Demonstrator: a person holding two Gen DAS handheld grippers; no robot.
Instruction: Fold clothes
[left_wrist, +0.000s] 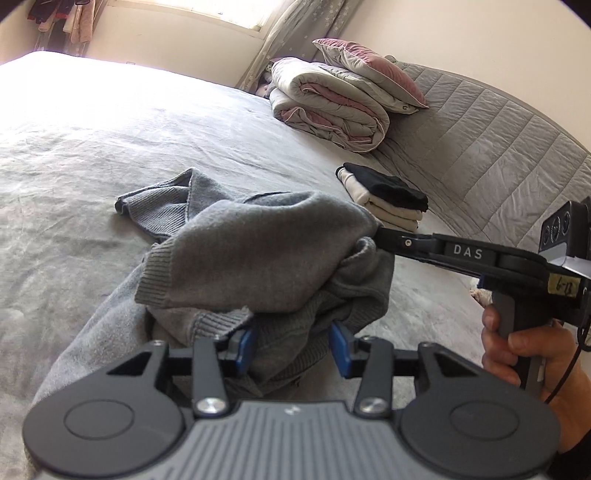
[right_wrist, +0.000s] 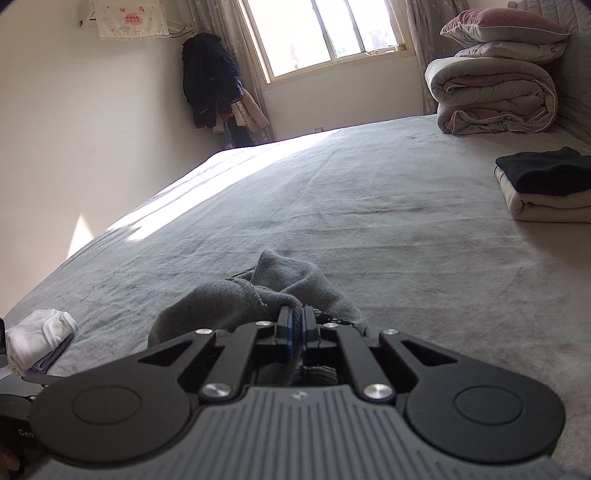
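A grey knit sweater (left_wrist: 258, 258) sits bunched near the bed's (left_wrist: 110, 147) close edge, ribbed hem facing left, a sleeve trailing away toward the far side. Wide bare bedding lies beyond it. The right gripper (right_wrist: 294, 328) pinches a fold tight. The left gripper (left_wrist: 291, 345) stands wide, cloth between its blue pads (left_wrist: 338, 347). Folded clothes (left_wrist: 384, 195) lie by the headboard (left_wrist: 498, 147).
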